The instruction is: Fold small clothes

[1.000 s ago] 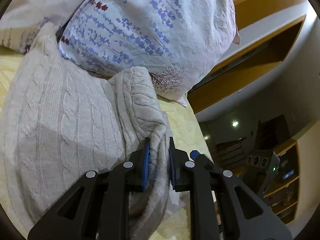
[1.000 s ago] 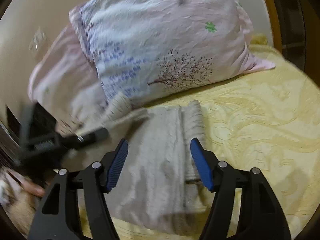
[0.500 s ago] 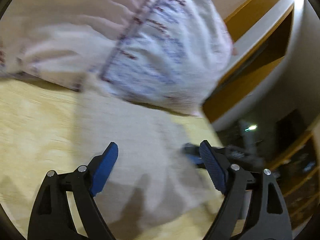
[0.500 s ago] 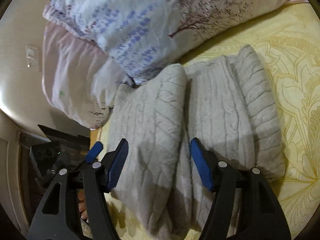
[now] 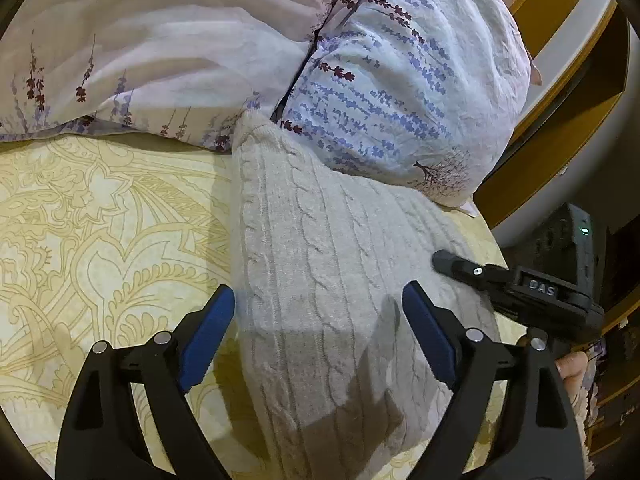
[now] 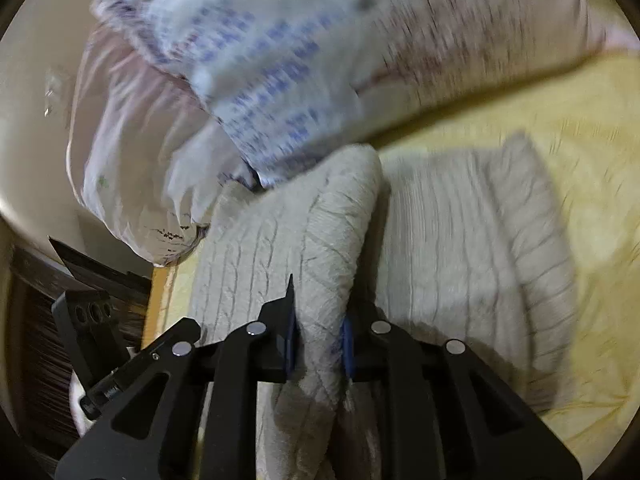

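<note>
Cream cable-knit sweater [image 5: 320, 280] is lying folded on the yellow patterned bed [image 5: 100, 240], top edge against the floral pillows [image 5: 400, 92]. Left gripper [image 5: 318, 336] is hovering over it, fingers wide, having just been opening, nothing gripped. Right gripper [image 6: 318, 340] has just been closing; its fingers are pinching a raised fold of the sweater.

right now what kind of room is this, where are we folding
Most likely a bedroom, with the work done on a bed. Two floral pillows lean at the head of a yellow patterned bedspread, and the grey cable-knit sweater lies on it. Wooden shelving stands beyond the bed's edge.
</note>
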The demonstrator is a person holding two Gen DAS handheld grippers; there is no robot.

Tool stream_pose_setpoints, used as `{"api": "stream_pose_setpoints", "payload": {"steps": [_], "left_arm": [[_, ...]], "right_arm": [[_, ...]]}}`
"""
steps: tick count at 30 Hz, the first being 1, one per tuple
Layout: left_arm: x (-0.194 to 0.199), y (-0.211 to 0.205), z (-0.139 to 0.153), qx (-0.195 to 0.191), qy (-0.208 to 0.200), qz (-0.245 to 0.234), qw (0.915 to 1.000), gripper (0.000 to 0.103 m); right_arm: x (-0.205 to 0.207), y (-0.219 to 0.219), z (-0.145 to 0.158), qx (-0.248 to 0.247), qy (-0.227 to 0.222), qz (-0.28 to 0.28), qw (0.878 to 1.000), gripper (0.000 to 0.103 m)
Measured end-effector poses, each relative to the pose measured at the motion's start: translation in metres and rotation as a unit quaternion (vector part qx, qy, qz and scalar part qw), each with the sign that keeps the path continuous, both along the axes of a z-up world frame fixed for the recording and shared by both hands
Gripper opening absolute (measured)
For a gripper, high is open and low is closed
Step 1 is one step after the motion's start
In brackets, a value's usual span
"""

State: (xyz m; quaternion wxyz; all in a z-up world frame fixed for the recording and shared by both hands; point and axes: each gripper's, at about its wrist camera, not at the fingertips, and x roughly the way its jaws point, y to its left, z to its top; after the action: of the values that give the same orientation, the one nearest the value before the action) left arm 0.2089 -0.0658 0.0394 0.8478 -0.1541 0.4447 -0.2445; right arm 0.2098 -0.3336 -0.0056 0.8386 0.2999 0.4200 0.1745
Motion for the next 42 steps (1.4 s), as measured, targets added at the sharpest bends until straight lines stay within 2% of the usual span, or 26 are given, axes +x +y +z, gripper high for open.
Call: {"api": "stream_pose_setpoints", "payload": {"steps": [5,8,13,20,22,24,25,27,28,34,35,36,37,42], "left_arm": [[-0.002,-0.007,0.003,-0.003,-0.003,-0.011,0.9999,0.087],[-0.002,-0.012,0.001,-0.014,0.004,-0.023,0.9996,0.087],[-0.005,-0.023,-0.002,-0.025,0.016,-0.045,0.9986,0.087],[-0.010,-0.035,-0.005,-0.034,0.024,-0.066,0.9969,0.087],[-0.011,-0.039,-0.008,-0.035,0.027,-0.069,0.9966,0.086],[-0.012,-0.043,-0.011,-0.033,0.031,-0.070,0.9965,0.085],[-0.012,-0.044,-0.013,-0.036,0.035,-0.070,0.9963,0.084],[-0.014,-0.042,-0.014,-0.043,0.039,-0.069,0.9959,0.084],[-0.014,-0.041,-0.015,-0.047,0.041,-0.068,0.9957,0.084],[-0.014,-0.035,-0.019,-0.076,0.058,-0.060,0.9937,0.082],[-0.014,-0.036,-0.020,-0.078,0.059,-0.059,0.9934,0.080],[-0.017,-0.032,-0.021,-0.078,0.058,-0.058,0.9935,0.075],[-0.019,-0.032,-0.022,-0.073,0.055,-0.058,0.9941,0.070],[-0.021,-0.025,-0.023,-0.071,0.048,-0.059,0.9945,0.052]], "right_arm": [[-0.013,-0.008,0.026,-0.068,-0.041,-0.019,0.997,0.016],[-0.018,-0.018,0.030,-0.105,-0.038,-0.038,0.993,0.016],[-0.021,-0.040,0.018,-0.132,-0.009,-0.063,0.989,0.016],[-0.031,-0.055,0.036,-0.192,-0.044,-0.094,0.976,0.015],[-0.020,-0.055,0.024,-0.196,-0.021,-0.079,0.977,0.016],[-0.014,-0.055,0.009,-0.196,0.005,-0.068,0.978,0.021],[-0.013,-0.057,0.005,-0.193,0.011,-0.068,0.979,0.028],[-0.023,-0.069,0.005,-0.150,0.008,-0.082,0.985,0.040],[-0.029,-0.075,0.006,-0.124,0.006,-0.087,0.989,0.049],[-0.064,-0.096,-0.009,-0.055,0.030,-0.082,0.995,0.051],[-0.068,-0.098,-0.014,-0.038,0.035,-0.080,0.995,0.047],[-0.071,-0.098,-0.017,-0.024,0.034,-0.074,0.996,0.037],[-0.073,-0.097,-0.020,-0.011,0.032,-0.063,0.997,0.020],[-0.088,-0.086,-0.012,0.001,0.010,-0.056,0.998,0.017]]}}
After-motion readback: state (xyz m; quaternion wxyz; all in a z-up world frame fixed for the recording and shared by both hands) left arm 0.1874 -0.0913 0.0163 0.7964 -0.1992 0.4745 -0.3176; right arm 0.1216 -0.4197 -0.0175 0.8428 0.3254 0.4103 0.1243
